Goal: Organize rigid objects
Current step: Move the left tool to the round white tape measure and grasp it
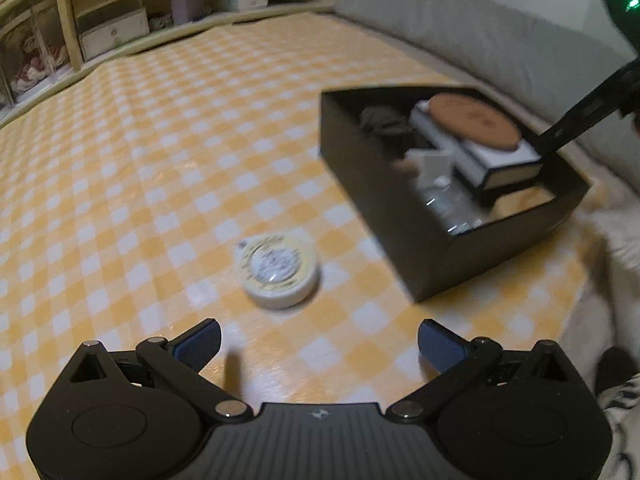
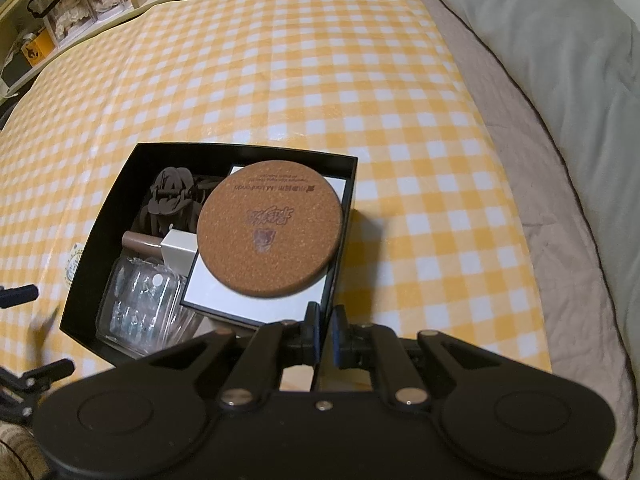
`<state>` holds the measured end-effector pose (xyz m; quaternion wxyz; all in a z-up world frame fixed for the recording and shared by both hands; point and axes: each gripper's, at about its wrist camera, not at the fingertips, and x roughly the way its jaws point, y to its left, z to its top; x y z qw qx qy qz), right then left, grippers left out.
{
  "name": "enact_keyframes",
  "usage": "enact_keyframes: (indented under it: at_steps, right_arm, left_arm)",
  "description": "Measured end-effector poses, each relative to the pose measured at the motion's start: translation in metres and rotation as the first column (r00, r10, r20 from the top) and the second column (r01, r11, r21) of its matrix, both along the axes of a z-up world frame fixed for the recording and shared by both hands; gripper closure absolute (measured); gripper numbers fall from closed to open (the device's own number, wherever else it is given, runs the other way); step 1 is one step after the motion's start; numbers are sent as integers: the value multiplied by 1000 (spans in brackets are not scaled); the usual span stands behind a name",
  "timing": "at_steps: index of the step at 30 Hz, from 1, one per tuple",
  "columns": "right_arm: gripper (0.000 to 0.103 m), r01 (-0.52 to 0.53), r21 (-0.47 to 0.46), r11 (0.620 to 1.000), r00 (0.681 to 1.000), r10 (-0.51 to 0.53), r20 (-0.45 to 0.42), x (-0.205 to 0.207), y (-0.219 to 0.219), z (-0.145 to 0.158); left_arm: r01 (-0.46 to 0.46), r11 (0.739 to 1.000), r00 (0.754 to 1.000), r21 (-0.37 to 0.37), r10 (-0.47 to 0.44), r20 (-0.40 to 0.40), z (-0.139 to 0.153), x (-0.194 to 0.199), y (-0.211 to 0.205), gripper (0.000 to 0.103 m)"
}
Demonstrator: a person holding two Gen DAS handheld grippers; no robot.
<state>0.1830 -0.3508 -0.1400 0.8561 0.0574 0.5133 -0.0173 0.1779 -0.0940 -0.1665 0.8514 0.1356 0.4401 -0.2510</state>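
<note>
Ahead of the left wrist camera, the left tongs (image 1: 319, 343) gape wide above the checkered cloth (image 1: 160, 160); a round tape measure (image 1: 279, 271) lies just beyond them, near the black box (image 1: 420, 256). Seen from the right wrist, the right tongs (image 2: 326, 338) pinch the box's near wall; a cork coaster (image 2: 271, 227) rests on a white case (image 2: 256, 296) inside.

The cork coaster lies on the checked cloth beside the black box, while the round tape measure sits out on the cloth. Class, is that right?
Not quite. The cork coaster lies inside the black box, on top of a white-topped case, as the right wrist view shows. The round tape measure does sit out on the checked cloth.
</note>
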Motion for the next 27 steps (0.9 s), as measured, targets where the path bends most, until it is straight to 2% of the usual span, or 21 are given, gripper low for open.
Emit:
enact_keyframes:
  at_steps: [3,10,17,20,22,24,27]
  right_arm:
    - [95,-2,-4,1000,1000,2,0,0,0,0]
    - [94,-2,-4,1000,1000,2,1,0,0,0]
    - [94,-3,-7,1000,1000,3,2,-1,0,0]
    - [94,-2,-5,1000,1000,2,1,0,0,0]
    - [94,-2,-6,1000,1000,2,1,0,0,0]
    - [94,-2,-6,1000,1000,2,1,0,0,0]
    - [94,-2,-6,1000,1000,2,1,0,0,0]
  left_arm:
    - [4,1000,1000,-2,-4,-26,-13,9,6,0]
    - [27,999,998,-36,-25,58,-23,14,7,0]
    - [40,999,998,-30,-39,58,-24,23,1,1]
    - [36,998,997,-46,-33,76,-22,24,3,12]
    - [16,998,997,-55,-11,80,-19,27,4,25]
    - [-7,998,997,-64,12,79,-17,30,6,35]
    - [-34,996,996,-80,40,74,-15,33,8,38]
